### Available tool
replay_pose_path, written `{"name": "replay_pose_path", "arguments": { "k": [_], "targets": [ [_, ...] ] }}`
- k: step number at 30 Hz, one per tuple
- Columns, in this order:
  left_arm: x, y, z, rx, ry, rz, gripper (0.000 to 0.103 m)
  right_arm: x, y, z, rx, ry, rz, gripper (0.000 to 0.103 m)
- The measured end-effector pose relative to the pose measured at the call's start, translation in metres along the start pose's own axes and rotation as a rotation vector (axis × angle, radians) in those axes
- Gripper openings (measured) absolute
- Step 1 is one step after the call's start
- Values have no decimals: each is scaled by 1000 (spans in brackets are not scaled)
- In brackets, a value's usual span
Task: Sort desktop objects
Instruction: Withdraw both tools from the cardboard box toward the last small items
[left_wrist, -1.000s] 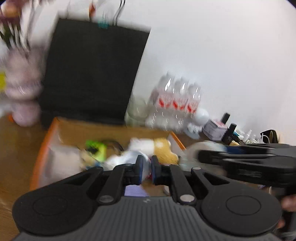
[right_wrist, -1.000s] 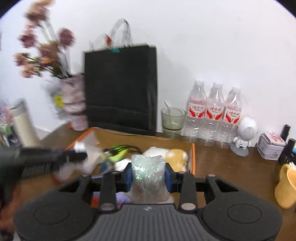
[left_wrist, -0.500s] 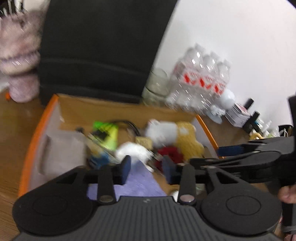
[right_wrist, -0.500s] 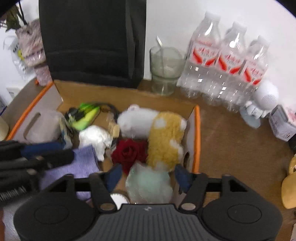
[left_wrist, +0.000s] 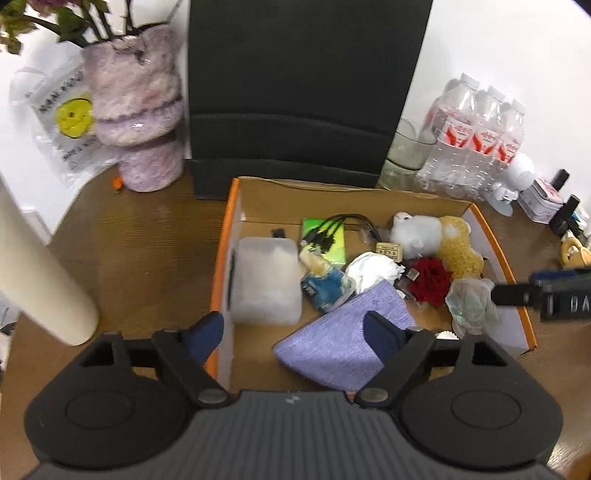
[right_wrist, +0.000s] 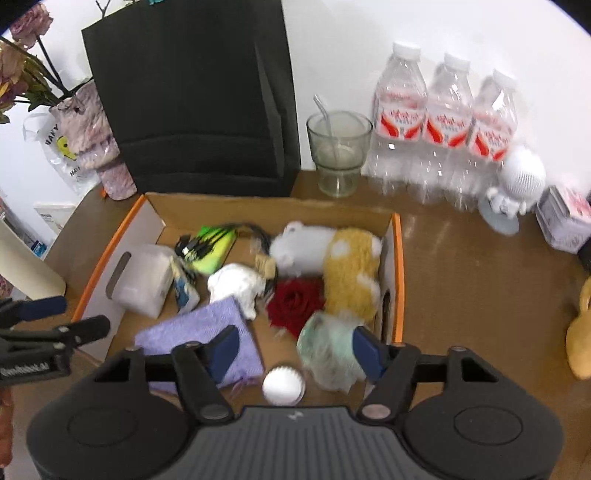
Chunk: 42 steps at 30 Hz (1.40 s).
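1. Nearest the lens, the left gripper (left_wrist: 293, 328) hangs over the near left corner of the cardboard box (left_wrist: 221, 258), its jaws opening wide with nothing pressed between the pads; its left pad sits over the box's orange rim, its right pad over the purple cloth (left_wrist: 343, 343).

2. The right gripper (right_wrist: 295, 349) hovers over the box's near right corner, jaws apart and gripping nothing; the pale green crumpled bag (right_wrist: 328, 350) lies just inside its right pad, with a white ridged cap (right_wrist: 283, 386) between the pads, lower down.

3. The purple cloth lies flat in the box, its long axis running diagonally from near centre toward the red rose (left_wrist: 430, 280). It sits directly under the left gripper, which looks the nearer hand to it.

4. Mid-box: a frosted plastic case (left_wrist: 267, 280), crumpled white tissue (left_wrist: 373, 269) and a green pack with black cables (left_wrist: 327, 236).

5. At the far right side, white and yellow plush toys (right_wrist: 332, 254) lie side by side.

6. Beyond the box stand a black paper bag (right_wrist: 195, 103), a glass (right_wrist: 339, 151) and three water bottles (right_wrist: 443, 125).
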<state>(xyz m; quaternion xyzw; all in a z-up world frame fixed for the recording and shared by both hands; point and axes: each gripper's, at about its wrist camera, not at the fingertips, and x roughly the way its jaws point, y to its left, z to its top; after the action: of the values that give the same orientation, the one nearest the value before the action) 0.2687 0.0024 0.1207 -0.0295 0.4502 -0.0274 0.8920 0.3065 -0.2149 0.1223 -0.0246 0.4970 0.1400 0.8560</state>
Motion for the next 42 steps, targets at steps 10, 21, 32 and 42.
{"name": "replay_pose_path", "arguments": {
  "k": [10, 21, 32, 42],
  "targets": [
    [-70, -10, -54, -58, -375, 7, 103, -66, 25, -73, -13, -341, -17, 98],
    [-112, -29, -126, 53, -608, 34, 103, -87, 46, -164, -45, -652, -37, 100],
    [-174, 8, -259, 143, -607, -33, 103, -132, 50, -299, -42, -643, 22, 103],
    [-159, 5, -357, 109, -518, 37, 103, -142, 58, -420, -33, -677, -20, 103]
  ]
}}
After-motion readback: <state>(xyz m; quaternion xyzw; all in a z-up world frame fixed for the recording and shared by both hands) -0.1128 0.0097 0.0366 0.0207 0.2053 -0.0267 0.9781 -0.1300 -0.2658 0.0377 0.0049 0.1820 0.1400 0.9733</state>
